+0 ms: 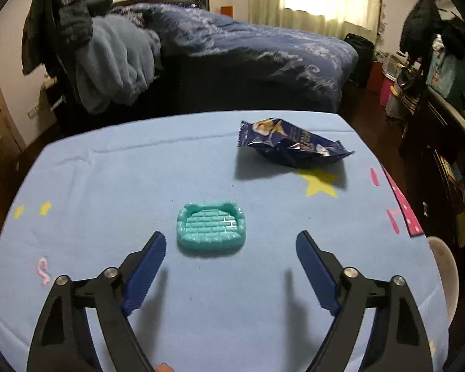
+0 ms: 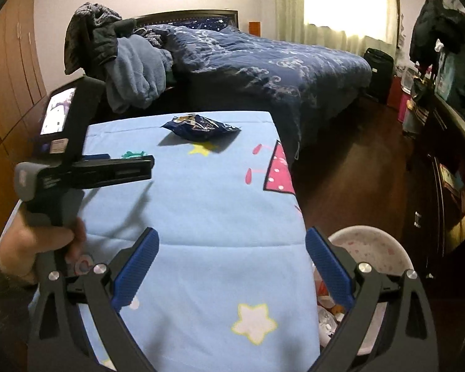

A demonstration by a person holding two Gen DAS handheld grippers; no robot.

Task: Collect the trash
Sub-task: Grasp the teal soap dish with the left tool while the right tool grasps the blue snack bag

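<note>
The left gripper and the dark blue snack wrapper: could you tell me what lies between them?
In the left wrist view, a teal plastic tray lies just ahead of the open left gripper; beyond it, bare blue cloth reaches the snack wrapper.

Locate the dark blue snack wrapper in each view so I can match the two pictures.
Left wrist view: the snack wrapper lies upper right of centre, on the far part of the blue blanket, beyond the teal tray.
Right wrist view: the wrapper lies upper centre, near the blanket's far edge.
Shared landmark: the yellow star printed just in front of the wrapper, seen in both.
</note>
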